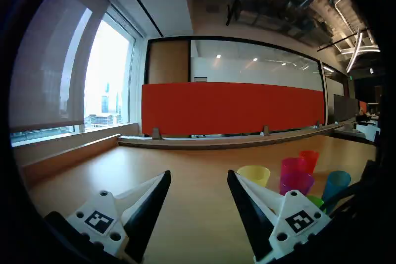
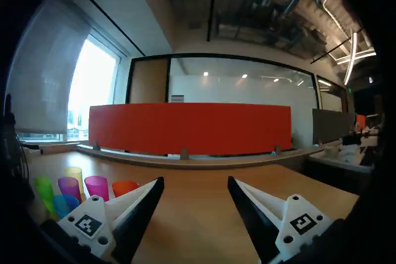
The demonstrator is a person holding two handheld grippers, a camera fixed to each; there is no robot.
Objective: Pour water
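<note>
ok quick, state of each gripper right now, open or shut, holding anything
Left gripper: open, nothing between its fingers.
Right gripper: open, nothing between its fingers.

Left gripper view: the green cup (image 1: 315,199) barely peeks out, mostly hidden behind the jaws of the left gripper (image 1: 198,172). A dark cable (image 1: 346,193) crosses the base of the blue cup (image 1: 336,180).

Right gripper view: the lower parts of the orange cup (image 2: 123,186) and the blue cup (image 2: 60,204) sit behind the jaws of the right gripper (image 2: 195,179). Whether any cup holds water can't be told.
</note>
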